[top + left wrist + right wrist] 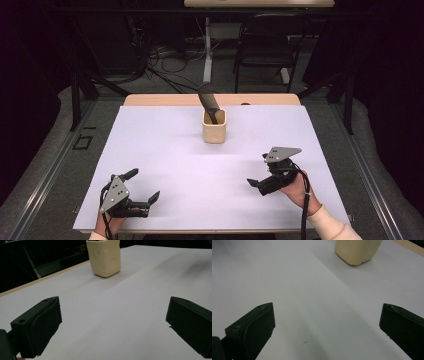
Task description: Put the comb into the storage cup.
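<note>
A cream square cup (214, 129) stands upright on the white table top (165, 150), toward the back middle. A dark flat utensil (207, 99) leans out of it toward the back left. My left gripper (144, 185) rests near the front left edge, open, with nothing between its jaws. My right gripper (258, 170) sits at the front right, also open and empty, a hand around its handle. In the left gripper view the cup (105, 257) is far ahead of the open gripper (113, 325). The right gripper view has the cup (357, 250) ahead and to the right of the open gripper (325, 327).
A wooden strip (165, 100) edges the table at the back. Beyond it stand a black chair (265, 47), a white desk leg (207, 50) and tangled cables (160, 57) on the floor. Bare white surface lies between both grippers and the cup.
</note>
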{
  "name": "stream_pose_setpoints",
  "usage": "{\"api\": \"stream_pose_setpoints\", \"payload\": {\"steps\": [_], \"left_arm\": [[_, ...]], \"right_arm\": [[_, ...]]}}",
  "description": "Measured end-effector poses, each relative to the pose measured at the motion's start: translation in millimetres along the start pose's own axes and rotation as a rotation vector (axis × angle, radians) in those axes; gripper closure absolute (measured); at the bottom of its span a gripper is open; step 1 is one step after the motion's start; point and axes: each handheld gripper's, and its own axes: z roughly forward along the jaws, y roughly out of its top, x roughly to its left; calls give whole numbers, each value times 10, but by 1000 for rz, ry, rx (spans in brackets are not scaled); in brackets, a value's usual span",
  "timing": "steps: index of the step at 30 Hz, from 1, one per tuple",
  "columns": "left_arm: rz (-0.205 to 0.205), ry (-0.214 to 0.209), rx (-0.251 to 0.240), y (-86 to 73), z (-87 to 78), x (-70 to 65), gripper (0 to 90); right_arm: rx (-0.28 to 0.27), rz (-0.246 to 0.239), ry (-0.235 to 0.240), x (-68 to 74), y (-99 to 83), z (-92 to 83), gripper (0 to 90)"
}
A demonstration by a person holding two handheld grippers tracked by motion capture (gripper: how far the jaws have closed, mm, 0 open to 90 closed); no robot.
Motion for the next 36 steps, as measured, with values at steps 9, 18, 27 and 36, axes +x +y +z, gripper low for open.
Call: {"api": "stream_pose_setpoints", "payload": {"steps": [9, 18, 27, 36], "left_arm": [[-3, 0, -4, -1, 0, 2, 1], [-3, 2, -4, -1, -11, 9, 1], [-2, 1, -4, -1, -10, 5, 1], [-2, 2, -4, 0, -10, 6, 1]], "right_arm": [[-10, 16, 0, 33, -171, -37, 0], [-32, 21, -9, 97, -303, -67, 0], [-68, 8, -43, 187, -418, -153, 0], [-86, 5, -45, 258, -487, -224, 0]]}}
